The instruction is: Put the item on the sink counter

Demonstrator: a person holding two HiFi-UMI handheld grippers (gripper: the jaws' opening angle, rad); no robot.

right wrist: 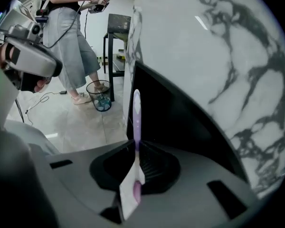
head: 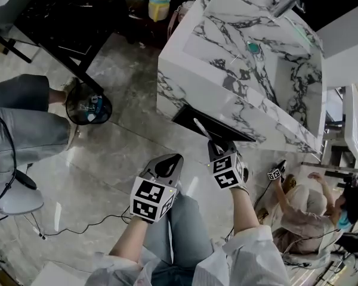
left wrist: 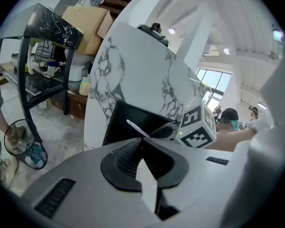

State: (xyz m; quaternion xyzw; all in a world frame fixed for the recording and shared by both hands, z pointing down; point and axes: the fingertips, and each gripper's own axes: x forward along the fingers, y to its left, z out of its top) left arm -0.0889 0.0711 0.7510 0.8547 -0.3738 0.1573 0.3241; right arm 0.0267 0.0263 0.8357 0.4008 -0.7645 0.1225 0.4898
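Note:
My right gripper (head: 217,148) is shut on a slim white and purple stick, like a toothbrush handle (head: 201,127). In the right gripper view the stick (right wrist: 137,112) stands up from between the pads of the right gripper (right wrist: 135,145), in front of the dark recess (right wrist: 180,122) under the counter. The marble sink counter (head: 185,79) lies ahead of both grippers and above them. My left gripper (head: 169,166) hangs beside the right one, over my knees. Its jaws (left wrist: 141,142) are shut with nothing between them. The left gripper view also catches the stick (left wrist: 137,128) and the right gripper's marker cube (left wrist: 197,126).
A faucet (head: 286,3) and a teal drain plug (head: 253,47) belong to the basin. A wire waste basket (head: 88,107) stands on the tiled floor at the left, beside a person's legs. A black table (head: 65,16), a yellow bottle (head: 159,5) and cables are around. Another person (head: 310,210) crouches at the lower right.

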